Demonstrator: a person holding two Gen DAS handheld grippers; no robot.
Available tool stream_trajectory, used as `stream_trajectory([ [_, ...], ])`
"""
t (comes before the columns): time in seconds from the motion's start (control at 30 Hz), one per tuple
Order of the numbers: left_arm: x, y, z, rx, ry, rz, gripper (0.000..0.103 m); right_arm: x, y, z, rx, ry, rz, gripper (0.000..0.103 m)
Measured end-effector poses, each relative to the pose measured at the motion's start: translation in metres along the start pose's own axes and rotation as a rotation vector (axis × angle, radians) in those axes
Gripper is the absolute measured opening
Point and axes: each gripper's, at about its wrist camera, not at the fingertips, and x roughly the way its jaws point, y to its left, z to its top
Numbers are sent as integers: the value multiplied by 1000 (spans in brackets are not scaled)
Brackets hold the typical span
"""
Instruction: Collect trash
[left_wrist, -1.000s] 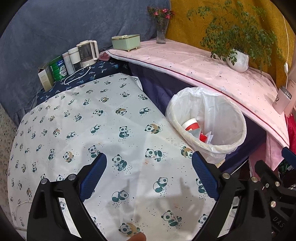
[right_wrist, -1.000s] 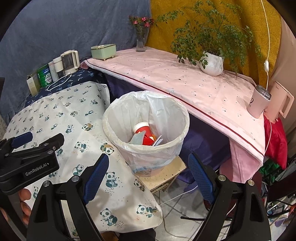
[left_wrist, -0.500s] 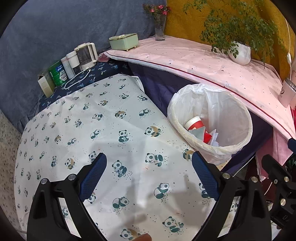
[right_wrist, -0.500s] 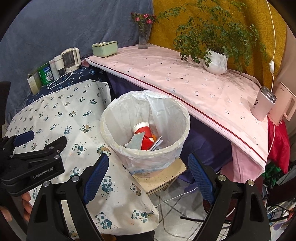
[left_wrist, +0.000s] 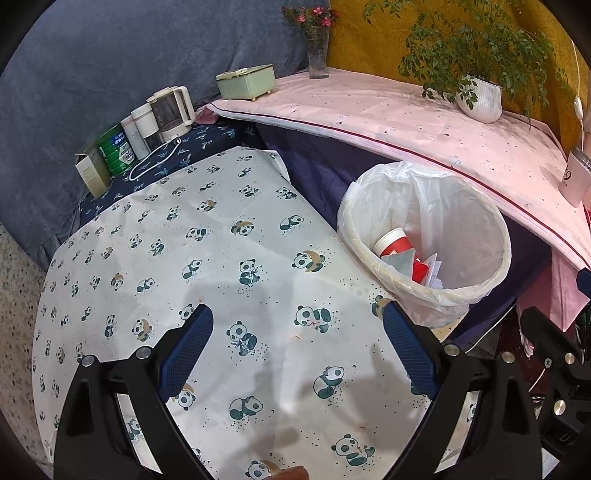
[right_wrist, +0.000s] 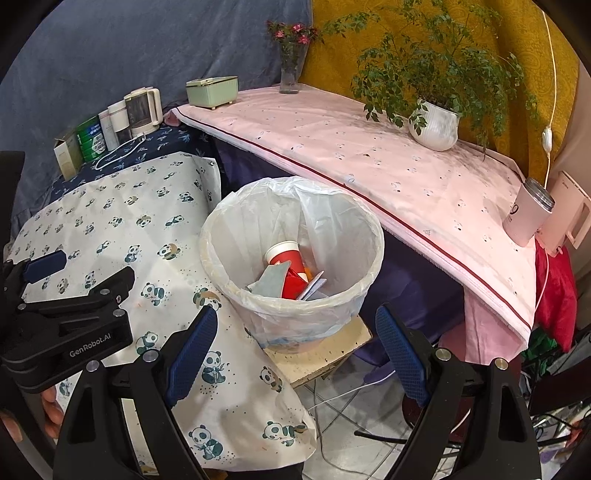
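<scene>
A white trash bin (left_wrist: 476, 236) lined with a clear bag stands right of the panda-print table (left_wrist: 207, 266). Inside lie a red paper cup (left_wrist: 393, 242), a grey scrap and paper bits. It also shows in the right wrist view (right_wrist: 236, 243), with the red cup (right_wrist: 286, 254) inside. My left gripper (left_wrist: 297, 349) is open and empty above the panda cloth. My right gripper (right_wrist: 295, 350) is open and empty, in front of the bin. The left gripper's body (right_wrist: 70, 332) shows at the left of the right wrist view.
A pink-covered bench (right_wrist: 369, 155) runs behind the bin with a potted plant (right_wrist: 436, 125), a flower vase (right_wrist: 290, 74), a green box (right_wrist: 212, 90) and a pink tumbler (right_wrist: 526, 214). A kettle (left_wrist: 171, 110), cans and boxes stand at the back left. The bin rests on a small stool (right_wrist: 321, 354). Cables lie on the floor.
Both grippers have drawn back and risen a little, so the bin and table look slightly farther. Both stay open and empty.
</scene>
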Motion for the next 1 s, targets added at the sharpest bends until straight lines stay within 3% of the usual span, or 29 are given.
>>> stream_trajectory([
  [1.0, 2, 7, -8, -46, 21, 37, 89, 8, 8, -2, -31, 16, 6, 84],
])
